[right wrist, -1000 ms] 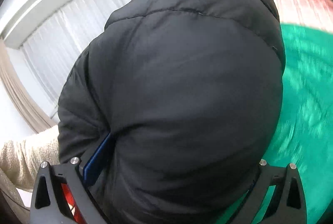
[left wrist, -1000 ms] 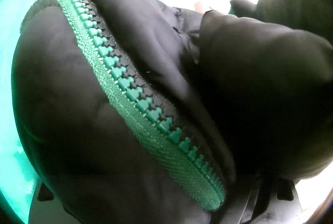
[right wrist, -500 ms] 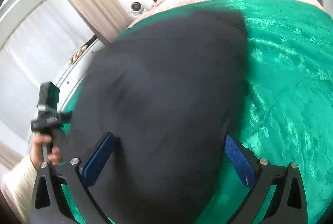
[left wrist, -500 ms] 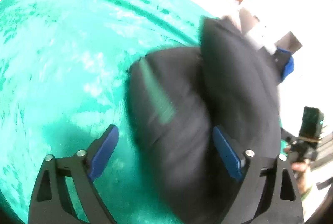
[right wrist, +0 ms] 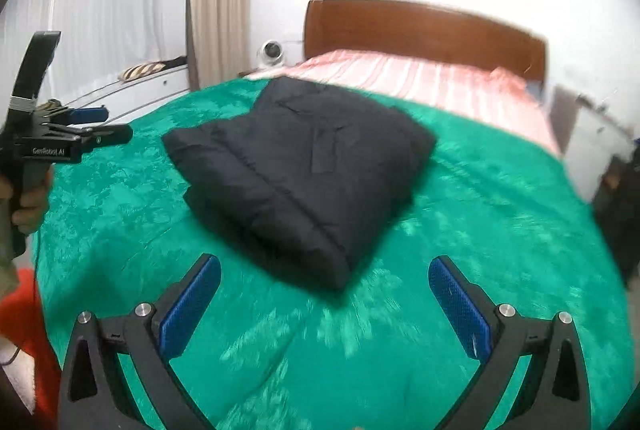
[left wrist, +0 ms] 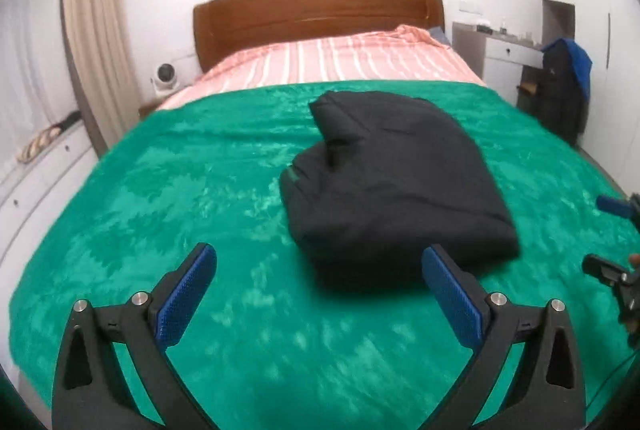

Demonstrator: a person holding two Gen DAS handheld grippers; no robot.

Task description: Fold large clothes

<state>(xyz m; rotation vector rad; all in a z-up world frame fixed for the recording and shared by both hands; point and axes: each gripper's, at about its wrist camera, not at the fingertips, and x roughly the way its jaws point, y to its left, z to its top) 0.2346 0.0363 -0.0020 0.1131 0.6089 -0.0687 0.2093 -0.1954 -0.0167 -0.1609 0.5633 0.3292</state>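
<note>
Jacket [left wrist: 396, 182] folded at frame centre on green blanket [left wrist: 160, 190], your left gripper [left wrist: 320, 294] and right gripper [right wrist: 324, 298] both spread wide, grasping nothing

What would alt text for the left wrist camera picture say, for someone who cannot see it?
A dark jacket, folded into a thick bundle, lies on a green blanket spread over a bed with a wooden headboard. In the foreground the left hand-held gripper is open and holds nothing, its blue fingers spread wide short of the jacket.
</note>
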